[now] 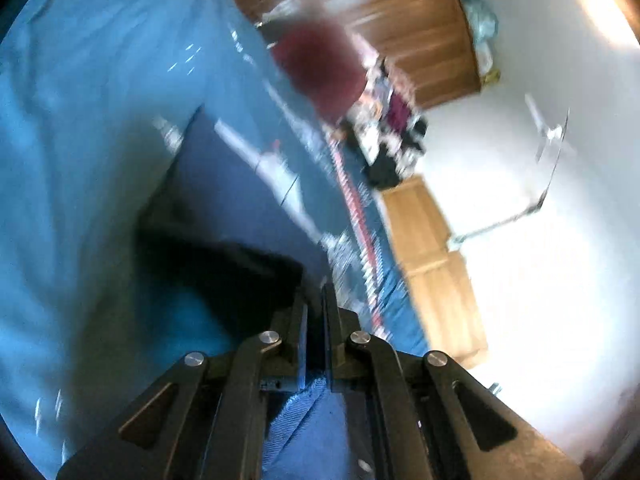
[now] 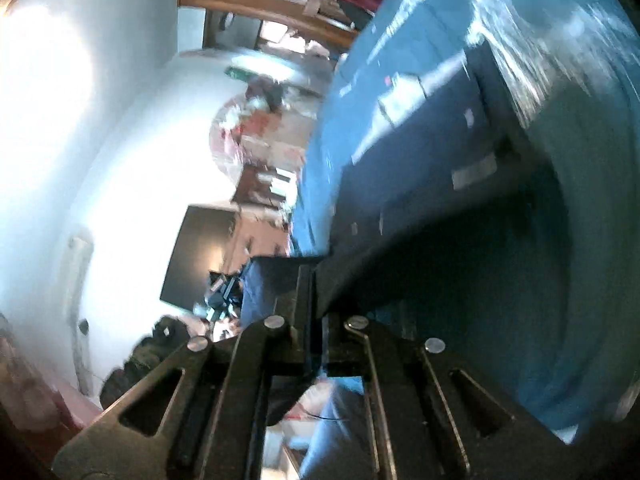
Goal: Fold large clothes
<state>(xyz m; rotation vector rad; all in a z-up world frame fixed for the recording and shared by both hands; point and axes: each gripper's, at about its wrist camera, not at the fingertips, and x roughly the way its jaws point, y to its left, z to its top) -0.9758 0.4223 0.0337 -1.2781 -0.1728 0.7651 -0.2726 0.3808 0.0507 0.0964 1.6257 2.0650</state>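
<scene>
Blurry room, teal bed (image 1: 88,160). Left gripper (image 1: 316,312) and right gripper (image 2: 310,292): fingers pinched onto blue garment (image 1: 240,184), lower centre.

The room has white walls (image 1: 540,60), and bright light (image 2: 36,68) makes them glow. A big brown wooden cupboard (image 1: 400,20) stands against one wall, with a lighter wooden door (image 1: 436,264) near it. A dark flat screen (image 2: 200,256) is by the other wall.

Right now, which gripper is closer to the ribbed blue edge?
Left. The ribbed edge sits inside the left gripper; the right gripper pinches plain dark cloth, no ribbing showing.
</scene>
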